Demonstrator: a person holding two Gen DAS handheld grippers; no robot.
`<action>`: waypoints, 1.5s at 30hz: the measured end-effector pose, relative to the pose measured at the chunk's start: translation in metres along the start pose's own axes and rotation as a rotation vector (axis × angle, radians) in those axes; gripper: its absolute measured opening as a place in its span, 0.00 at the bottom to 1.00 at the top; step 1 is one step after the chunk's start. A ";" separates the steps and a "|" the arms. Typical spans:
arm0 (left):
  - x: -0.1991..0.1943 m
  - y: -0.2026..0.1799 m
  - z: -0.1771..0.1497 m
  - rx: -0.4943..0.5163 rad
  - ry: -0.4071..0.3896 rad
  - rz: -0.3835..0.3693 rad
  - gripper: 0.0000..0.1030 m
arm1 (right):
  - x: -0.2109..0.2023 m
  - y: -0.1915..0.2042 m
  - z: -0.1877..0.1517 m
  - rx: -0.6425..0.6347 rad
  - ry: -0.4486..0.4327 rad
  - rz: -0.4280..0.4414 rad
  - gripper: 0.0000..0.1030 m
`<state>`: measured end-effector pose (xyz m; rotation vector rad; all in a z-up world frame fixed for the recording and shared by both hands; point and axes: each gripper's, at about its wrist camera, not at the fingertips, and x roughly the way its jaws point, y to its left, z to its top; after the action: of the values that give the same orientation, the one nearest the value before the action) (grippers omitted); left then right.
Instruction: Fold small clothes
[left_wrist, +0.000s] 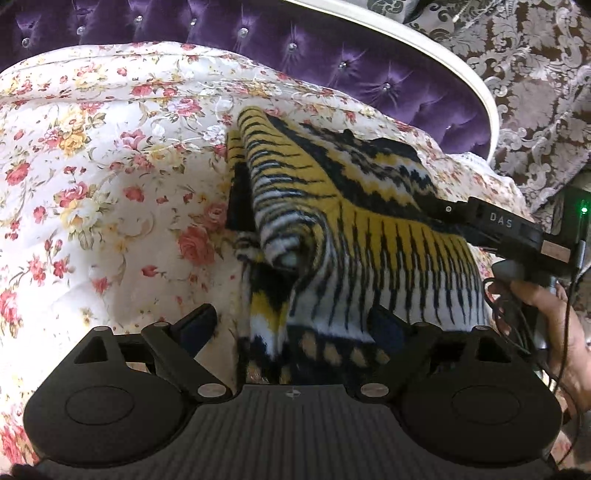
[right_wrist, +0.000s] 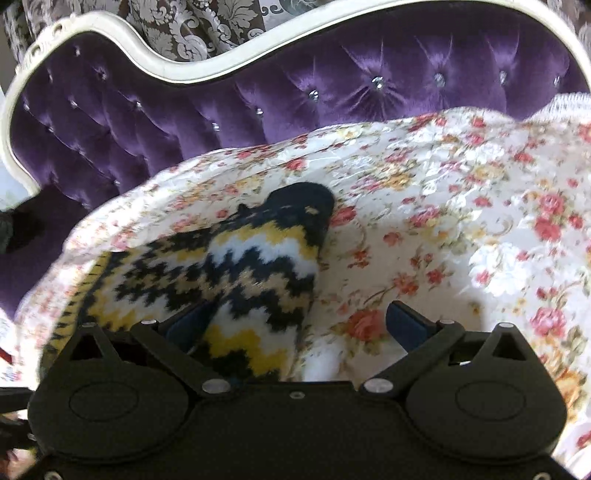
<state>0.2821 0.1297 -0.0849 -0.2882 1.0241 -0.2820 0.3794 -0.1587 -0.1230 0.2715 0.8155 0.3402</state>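
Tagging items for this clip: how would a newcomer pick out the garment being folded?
Start at the purple tufted headboard, then drop to the floral bedspread below it. The knitted garment lies rumpled there, the only piece with yellow, black and white zigzag stripes rather than roses.

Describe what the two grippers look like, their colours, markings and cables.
Both are matte black. The left gripper has a ribbed body, round side discs, silver pivot screws and dark blue pads. The right gripper looks the same in its own view; from the left camera it carries white letters "DAS", a green light and black cables.
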 end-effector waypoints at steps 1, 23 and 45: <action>-0.001 -0.002 -0.001 0.007 -0.004 0.008 0.86 | -0.002 0.000 -0.001 0.008 0.005 0.024 1.00; -0.007 -0.005 -0.010 -0.127 0.065 -0.169 0.25 | -0.010 -0.003 -0.025 0.175 0.052 0.267 0.54; -0.068 -0.052 -0.179 -0.064 0.222 -0.353 0.26 | -0.181 -0.001 -0.146 0.123 0.231 0.221 0.53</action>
<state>0.0886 0.0873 -0.0996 -0.5051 1.2014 -0.6112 0.1558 -0.2159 -0.0996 0.4444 1.0387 0.5367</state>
